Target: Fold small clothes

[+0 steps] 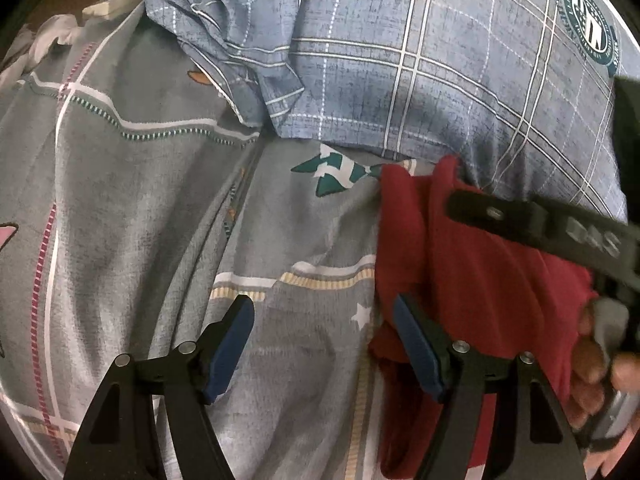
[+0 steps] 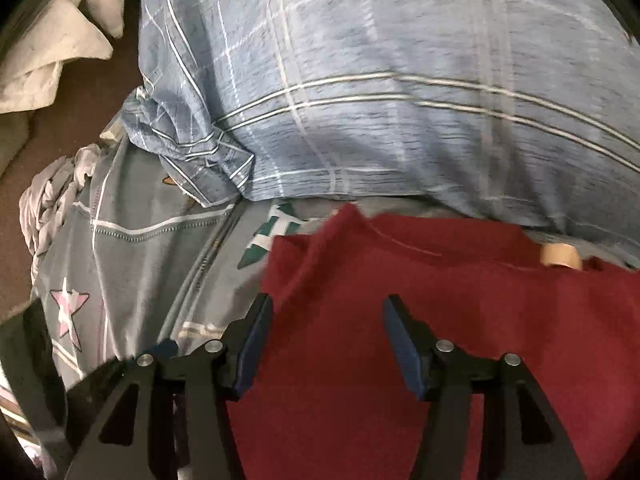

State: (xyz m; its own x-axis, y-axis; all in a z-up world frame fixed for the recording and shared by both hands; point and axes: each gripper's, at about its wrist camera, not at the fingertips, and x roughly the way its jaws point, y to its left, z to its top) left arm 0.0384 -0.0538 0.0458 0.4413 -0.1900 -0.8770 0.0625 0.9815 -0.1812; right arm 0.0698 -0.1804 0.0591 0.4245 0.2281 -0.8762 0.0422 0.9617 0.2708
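A dark red garment (image 1: 480, 280) lies on the grey patterned bedsheet (image 1: 140, 200), bunched at the right in the left wrist view. My left gripper (image 1: 324, 312) is open, its right finger at the garment's left edge, its left finger over bare sheet. The right gripper's black finger (image 1: 540, 228) reaches across the garment from the right, held by a hand. In the right wrist view the red garment (image 2: 400, 280) spreads under my right gripper (image 2: 326, 312), which is open just above it with nothing between the pads.
A blue plaid pillow (image 1: 440, 60) lies at the far side, touching the garment's far edge; it also shows in the right wrist view (image 2: 360, 80). White cloth (image 2: 52, 48) lies at the far left over a dark surface. A small tan object (image 2: 560, 258) sits by the garment's far right edge.
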